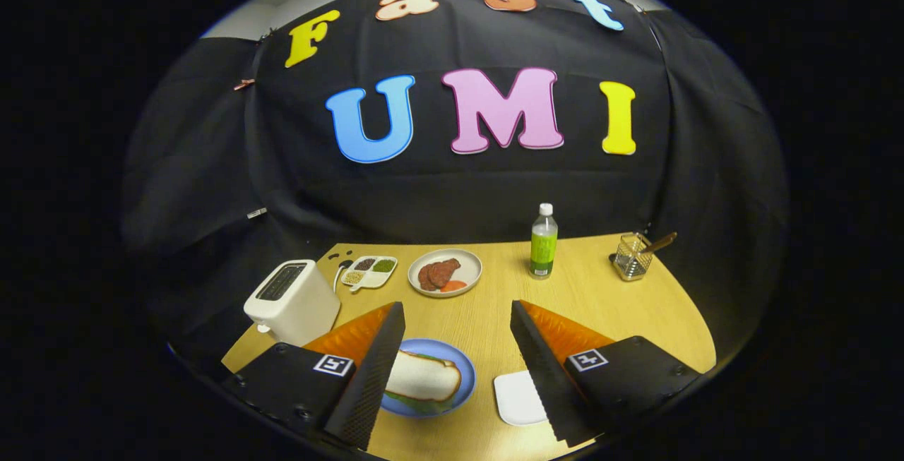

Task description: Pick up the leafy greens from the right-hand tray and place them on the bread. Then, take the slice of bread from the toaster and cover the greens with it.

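— Hovering above the wooden table point(494, 320), gripper point(458, 313) spread wide, nothing between the fingers point(374, 369).

— Holding anything?

— No. Both ribbed pads bare, well apart, raised over the tabletop.

— And the bread?

— Resting on the blue plate point(462, 376), just beside the left finger and partly hidden behind it. Top slice of bread point(424, 376) lying flat over the leafy greens point(417, 403); only a thin green edge peeking out underneath along the near side.

— Toaster?

— White toaster point(292, 300) standing beyond the left finger, near the table's left corner. Slots dark from here; cannot tell what sits inside.

— Right-hand tray?

— White tray point(518, 397) just beside the right finger, its right part covered by that finger. Visible part plain white.

— Farther back?

— Small divided dish point(369, 272) with three kinds of seasoning near the toaster. Next to it a pale plate point(466, 263) carrying brown meat slices point(438, 274) and something orange. Green-labelled bottle point(544, 242) upright to the right of that plate, white cap on. Wire holder point(631, 258) by the far right edge, a wooden-handled utensil leaning out of it.
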A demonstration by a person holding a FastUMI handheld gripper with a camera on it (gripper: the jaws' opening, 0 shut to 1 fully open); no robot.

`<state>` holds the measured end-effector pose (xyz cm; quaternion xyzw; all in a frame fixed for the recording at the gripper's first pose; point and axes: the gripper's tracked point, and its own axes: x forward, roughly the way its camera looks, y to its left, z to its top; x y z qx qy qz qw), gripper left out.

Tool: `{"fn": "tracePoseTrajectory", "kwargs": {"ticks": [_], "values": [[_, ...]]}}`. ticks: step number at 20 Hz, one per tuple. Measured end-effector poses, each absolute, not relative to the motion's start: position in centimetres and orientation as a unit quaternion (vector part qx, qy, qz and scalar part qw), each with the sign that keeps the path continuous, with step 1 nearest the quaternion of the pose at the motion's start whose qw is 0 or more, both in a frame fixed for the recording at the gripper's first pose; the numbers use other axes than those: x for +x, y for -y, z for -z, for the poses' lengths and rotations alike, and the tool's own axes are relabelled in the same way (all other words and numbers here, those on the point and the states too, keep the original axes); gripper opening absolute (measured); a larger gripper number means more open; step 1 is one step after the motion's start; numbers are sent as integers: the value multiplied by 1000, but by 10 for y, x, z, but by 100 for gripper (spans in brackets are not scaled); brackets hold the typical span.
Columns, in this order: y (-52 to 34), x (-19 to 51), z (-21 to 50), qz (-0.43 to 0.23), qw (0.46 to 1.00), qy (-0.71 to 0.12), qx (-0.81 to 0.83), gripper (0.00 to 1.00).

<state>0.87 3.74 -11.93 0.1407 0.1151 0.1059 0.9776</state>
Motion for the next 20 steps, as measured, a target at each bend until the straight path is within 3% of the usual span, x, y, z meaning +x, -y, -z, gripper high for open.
{"fn": "tracePoseTrajectory", "kwargs": {"ticks": [7, 20], "values": [[-32, -13, 74, -102, 987, -56, 111, 95], [-22, -18, 67, -88, 989, -45, 107, 95]]}}
